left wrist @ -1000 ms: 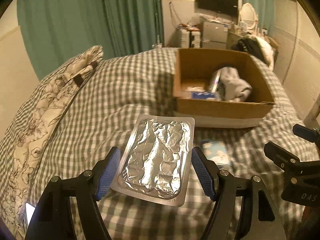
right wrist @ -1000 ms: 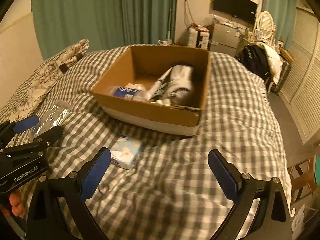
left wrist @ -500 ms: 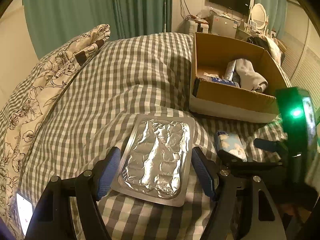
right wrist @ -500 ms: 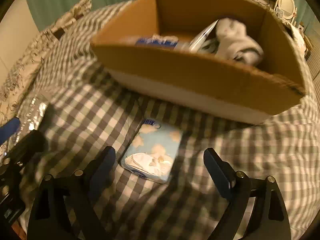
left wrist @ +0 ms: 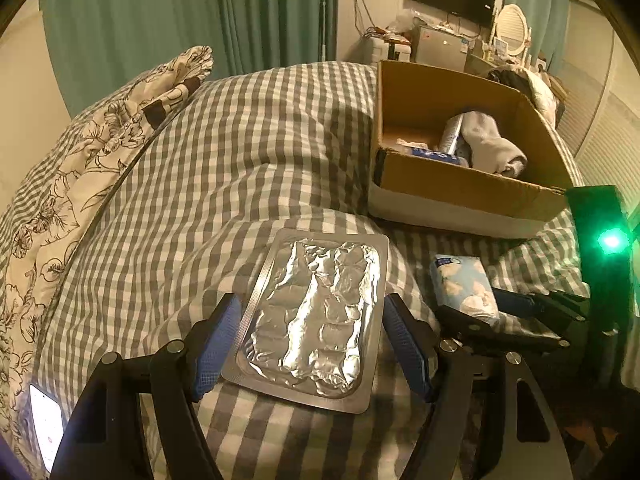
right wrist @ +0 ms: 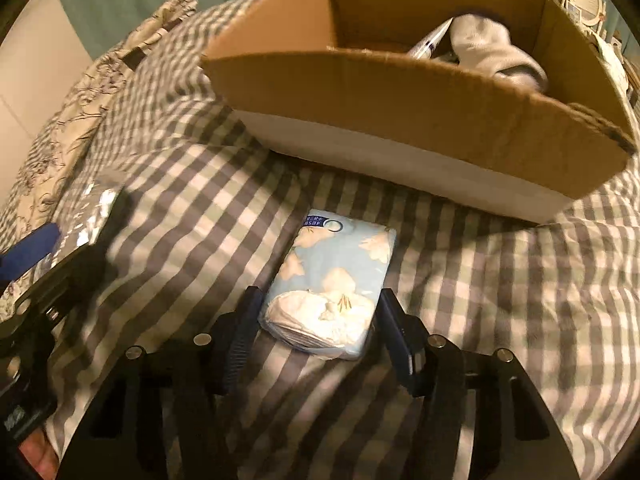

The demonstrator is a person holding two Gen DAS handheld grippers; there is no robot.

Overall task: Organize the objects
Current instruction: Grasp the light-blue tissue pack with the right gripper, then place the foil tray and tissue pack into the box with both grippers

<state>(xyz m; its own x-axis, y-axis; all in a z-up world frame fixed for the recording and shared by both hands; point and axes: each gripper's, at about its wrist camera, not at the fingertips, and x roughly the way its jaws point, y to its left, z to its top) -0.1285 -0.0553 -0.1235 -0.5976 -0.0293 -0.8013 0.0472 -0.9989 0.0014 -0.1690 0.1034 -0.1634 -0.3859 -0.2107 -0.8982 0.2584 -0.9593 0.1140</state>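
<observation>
A silver foil blister pack lies flat on the checked bedcover between the fingers of my left gripper, which is open and straddles its near end; it also shows at the left edge of the right wrist view. A light blue tissue packet lies on the bed between the fingers of my right gripper, whose jaws stand close on both sides of its near end. The packet shows in the left wrist view too. A cardboard box with a grey sock and other items stands just beyond.
The box sits on the bed at right. A floral pillow lies along the left side. A lit phone lies at the near left. Green curtains, a TV and cluttered furniture stand behind the bed.
My right gripper has moved down and forward to the tissue packet and its jaws have narrowed around it. My left gripper has stayed around the blister pack.
</observation>
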